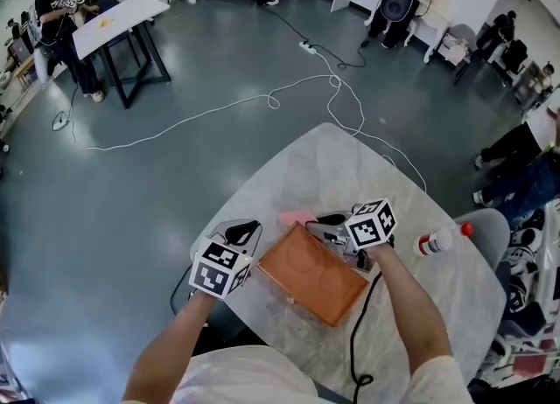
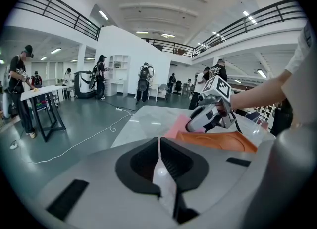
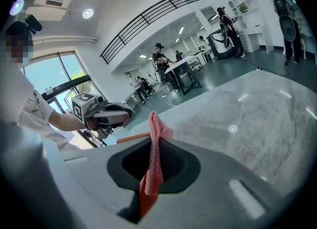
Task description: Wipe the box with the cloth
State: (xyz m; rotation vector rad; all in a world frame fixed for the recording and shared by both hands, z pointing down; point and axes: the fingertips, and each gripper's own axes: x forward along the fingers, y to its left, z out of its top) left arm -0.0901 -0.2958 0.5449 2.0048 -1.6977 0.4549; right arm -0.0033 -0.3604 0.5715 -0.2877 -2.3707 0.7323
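The flat orange box (image 1: 311,276) lies on the marble table (image 1: 337,162), between my two grippers. My right gripper (image 1: 331,219) is at the box's far corner, shut on the pink cloth (image 1: 294,217). In the right gripper view the cloth (image 3: 154,146) stands pinched upright between the jaws, with the box's edge (image 3: 132,137) just beyond. My left gripper (image 1: 244,233) sits at the box's left side with its jaws together and nothing seen between them. The left gripper view shows the box (image 2: 218,141) and cloth (image 2: 174,125) ahead to the right, under the right gripper (image 2: 212,115).
A white bottle with a red cap (image 1: 443,239) lies on the table to the right. A black cable (image 1: 360,323) runs off the near edge from the right gripper. White cables (image 1: 262,101) snake over the floor beyond. People stand at a far table (image 1: 118,19).
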